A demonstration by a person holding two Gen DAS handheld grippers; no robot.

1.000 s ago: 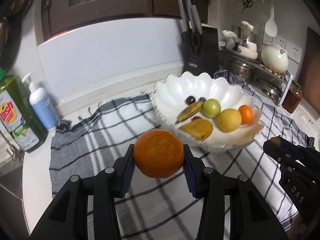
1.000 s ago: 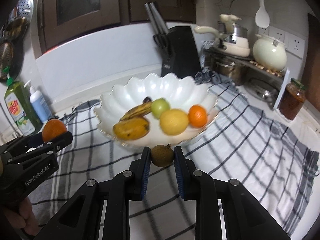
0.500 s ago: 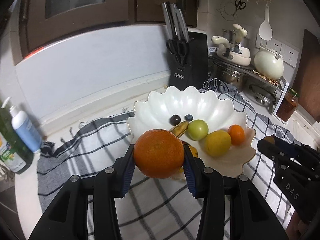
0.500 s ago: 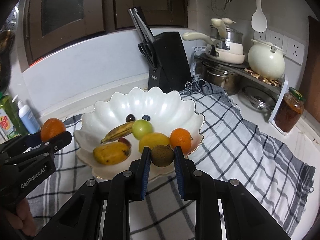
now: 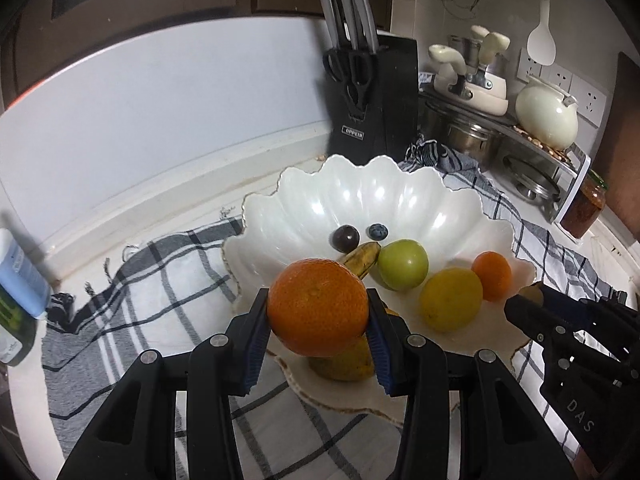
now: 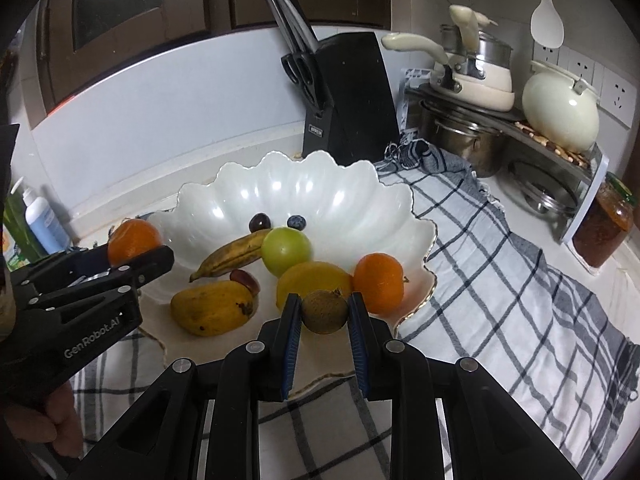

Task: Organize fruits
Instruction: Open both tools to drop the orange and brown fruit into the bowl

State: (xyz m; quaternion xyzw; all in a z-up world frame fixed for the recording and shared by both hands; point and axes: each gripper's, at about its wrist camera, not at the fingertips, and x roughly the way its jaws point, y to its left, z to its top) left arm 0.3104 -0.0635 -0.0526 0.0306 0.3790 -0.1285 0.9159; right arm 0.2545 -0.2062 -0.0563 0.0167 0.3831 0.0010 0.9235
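My left gripper (image 5: 318,310) is shut on a big orange (image 5: 318,306), held over the near left rim of the white scalloped bowl (image 5: 360,196). My right gripper (image 6: 324,312) is shut on a small brown kiwi (image 6: 324,311) above the bowl's (image 6: 280,184) near edge. In the bowl lie a banana (image 6: 232,254), a yellow mango (image 6: 212,308), a green apple (image 6: 287,250), a lemon (image 6: 314,280), a small tangerine (image 6: 378,278), a dark grape (image 6: 260,222) and a blueberry (image 6: 297,222). Each gripper also shows in the other's view: the left one (image 6: 132,246) and the right one (image 5: 528,300).
The bowl stands on a checked cloth (image 6: 520,300). Behind it is a black knife block (image 5: 372,96). Pots and a cream kettle (image 6: 560,108) fill a rack at the right, with a jar (image 6: 604,228) beside it. Soap bottles (image 5: 20,276) stand at the left.
Both grippers have travelled toward the bowl with their fruits; it now looms larger and lies directly under the fingertips. Neither grip has changed.
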